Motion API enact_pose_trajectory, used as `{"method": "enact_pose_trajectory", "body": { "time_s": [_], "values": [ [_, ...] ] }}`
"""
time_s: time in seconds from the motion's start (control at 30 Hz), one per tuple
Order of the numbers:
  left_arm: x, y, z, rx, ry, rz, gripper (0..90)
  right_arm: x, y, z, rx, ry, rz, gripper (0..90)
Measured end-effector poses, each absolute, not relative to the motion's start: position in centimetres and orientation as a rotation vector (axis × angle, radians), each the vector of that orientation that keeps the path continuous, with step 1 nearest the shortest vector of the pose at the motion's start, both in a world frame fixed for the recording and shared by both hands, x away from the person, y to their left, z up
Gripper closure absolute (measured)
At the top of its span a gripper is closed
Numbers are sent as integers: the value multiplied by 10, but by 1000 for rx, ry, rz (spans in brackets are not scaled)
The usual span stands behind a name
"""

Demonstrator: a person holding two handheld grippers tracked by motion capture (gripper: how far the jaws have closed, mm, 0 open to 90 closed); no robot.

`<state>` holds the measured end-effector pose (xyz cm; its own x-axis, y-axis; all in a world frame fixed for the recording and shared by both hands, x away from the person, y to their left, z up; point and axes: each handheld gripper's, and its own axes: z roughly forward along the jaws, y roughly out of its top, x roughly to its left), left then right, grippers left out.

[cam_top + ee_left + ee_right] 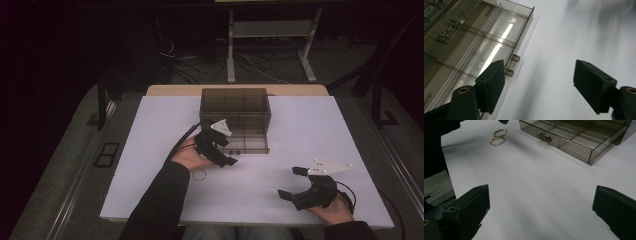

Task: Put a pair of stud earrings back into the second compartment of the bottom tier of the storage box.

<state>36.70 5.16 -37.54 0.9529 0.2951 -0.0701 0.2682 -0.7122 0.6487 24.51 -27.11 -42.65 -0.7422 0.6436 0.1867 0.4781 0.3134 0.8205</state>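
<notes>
Left gripper (223, 150), jaws spread, just beside the pulled-out drawer (248, 141) of a smoky clear box (235, 106) | right gripper (290, 183), jaws spread (holding nothing), well apart on white table (300, 125) | two gold hoops (498, 137) by left hand (189, 156).

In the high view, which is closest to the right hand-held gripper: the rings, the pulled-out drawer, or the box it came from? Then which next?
From the right hand-held gripper:
1. Rings, to its left by the person's left wrist.
2. Drawer, pulled out toward the person; nearly as close as the rings.
3. Box, behind the drawer, plainly farthest.
</notes>
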Motion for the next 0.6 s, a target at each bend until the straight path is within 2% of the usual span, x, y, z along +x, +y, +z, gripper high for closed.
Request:
{"method": "enact_pose_trajectory", "body": {
  "time_s": [0.07, 0.33, 0.6],
  "values": [
    [364, 54, -374, 2391, 414, 39, 142, 245, -271, -426, 1039, 2398, 1402, 6],
    [355, 67, -376, 2379, 452, 45, 0, 245, -271, -426, 1042, 2397, 1403, 6],
    [350, 90, -382, 2337, 524, 70, 0, 245, -272, -427, 1045, 2394, 1402, 5]
  ]
}}
